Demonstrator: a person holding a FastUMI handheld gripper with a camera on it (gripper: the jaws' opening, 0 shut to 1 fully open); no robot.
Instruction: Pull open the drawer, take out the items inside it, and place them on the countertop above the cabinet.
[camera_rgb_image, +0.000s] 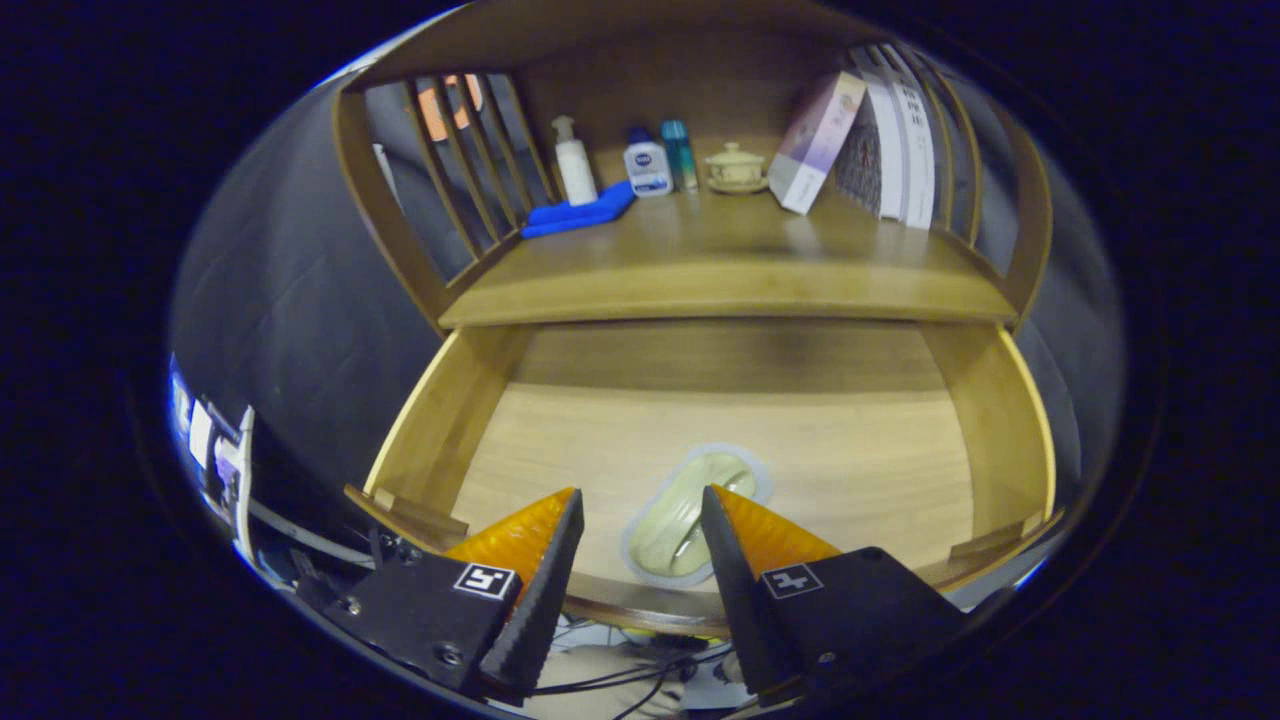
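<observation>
The wooden drawer stands pulled out below the countertop. On its floor, near the front wall, lies a pale oval item in a clear blister pack. My gripper hangs open over the drawer's front, its fingertips on either side of the pack's near half and above it. Neither finger touches it as far as I can see.
On the countertop stand a white pump bottle, a blue cloth, a white jar with a blue cap, a teal bottle, a small lidded cup and leaning books. Slatted side rails flank the shelf.
</observation>
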